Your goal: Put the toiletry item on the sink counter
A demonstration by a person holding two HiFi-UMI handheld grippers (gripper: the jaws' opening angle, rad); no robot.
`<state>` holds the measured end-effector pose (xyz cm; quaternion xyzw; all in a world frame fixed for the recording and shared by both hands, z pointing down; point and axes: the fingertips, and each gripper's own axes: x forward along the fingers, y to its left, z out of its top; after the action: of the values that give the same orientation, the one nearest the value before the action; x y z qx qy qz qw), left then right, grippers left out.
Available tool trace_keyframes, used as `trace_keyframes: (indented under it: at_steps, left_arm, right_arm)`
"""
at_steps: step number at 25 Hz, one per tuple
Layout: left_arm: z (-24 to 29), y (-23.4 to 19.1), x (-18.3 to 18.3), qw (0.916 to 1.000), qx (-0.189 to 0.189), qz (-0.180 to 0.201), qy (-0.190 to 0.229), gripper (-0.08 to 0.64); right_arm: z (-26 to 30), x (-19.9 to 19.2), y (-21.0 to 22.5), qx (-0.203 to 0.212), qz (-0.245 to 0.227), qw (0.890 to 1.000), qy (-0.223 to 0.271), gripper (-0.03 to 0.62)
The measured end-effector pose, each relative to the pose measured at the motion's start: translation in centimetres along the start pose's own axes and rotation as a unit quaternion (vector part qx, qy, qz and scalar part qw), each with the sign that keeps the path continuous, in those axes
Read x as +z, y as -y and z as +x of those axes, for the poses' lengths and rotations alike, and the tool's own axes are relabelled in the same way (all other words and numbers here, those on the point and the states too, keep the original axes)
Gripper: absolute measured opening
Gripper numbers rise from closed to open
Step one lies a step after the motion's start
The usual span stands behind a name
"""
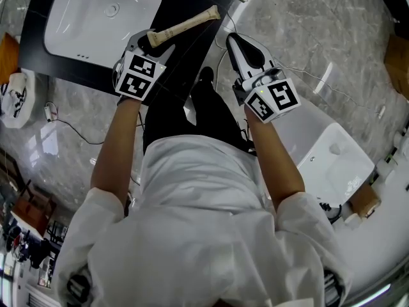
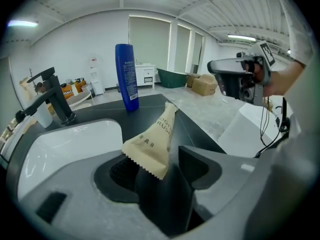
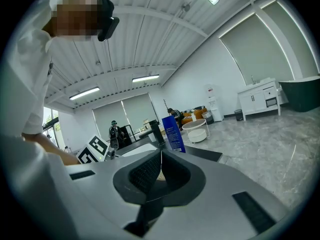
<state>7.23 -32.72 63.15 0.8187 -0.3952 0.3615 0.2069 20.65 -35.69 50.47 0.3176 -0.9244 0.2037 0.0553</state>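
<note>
A long beige toothbrush packet (image 1: 185, 25) lies on the black sink counter (image 1: 188, 53), to the right of the white basin (image 1: 96, 18). My left gripper (image 1: 153, 38) is at the packet's near end, its jaws standing wide. In the left gripper view the packet (image 2: 150, 141) rests between the jaws of the left gripper (image 2: 155, 159); its sawtooth end lies by the left pad and the right pad is clear of it. My right gripper (image 1: 231, 40) hovers off the counter's right edge. In its own view the right gripper (image 3: 161, 156) has its pads together and holds nothing.
A blue bottle (image 2: 127, 77) stands at the counter's far side, and a black faucet (image 2: 52, 99) rises behind the basin (image 2: 55, 144). A white fixture (image 1: 335, 158) sits on the marble floor at the right, with cables trailing nearby.
</note>
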Motion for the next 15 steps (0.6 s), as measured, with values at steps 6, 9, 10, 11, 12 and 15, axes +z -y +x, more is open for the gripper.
trace_keyframes:
  at_steps: [6, 9, 10, 11, 12, 15]
  left_arm:
    - [-0.6, -1.3, -0.5, 0.9970, 0.020, -0.067, 0.035, 0.247]
    - [-1.1, -1.8, -0.8, 0.9957, 0.028, -0.078, 0.043, 0.250]
    - [-1.3, -2.1, -0.8, 0.9952, 0.033, -0.080, 0.046, 0.253]
    - [-1.6, -2.3, -0.9, 0.9944, 0.038, -0.085, 0.051, 0.256]
    - [-1.9, -2.6, -1.0, 0.9928, 0.041, -0.097, 0.058, 0.258]
    - [-2.6, -3.6, -1.1, 0.9860, 0.047, -0.137, 0.082, 0.262]
  right_arm:
    - [-0.1, -0.4, -0.5, 0.004, -0.002, 1.000, -0.007, 0.015]
    - [-0.3, -0.1, -0.6, 0.003, -0.003, 1.000, -0.006, 0.015]
    - [-0.3, -0.1, -0.7, 0.003, -0.003, 1.000, -0.006, 0.015]
    - [-0.3, 0.0, -0.7, 0.002, -0.004, 1.000, -0.005, 0.015]
    - [-0.3, 0.0, -0.8, 0.002, -0.004, 1.000, -0.005, 0.015]
    - [-0.2, 0.2, -1.0, 0.001, -0.005, 1.000, -0.002, 0.015]
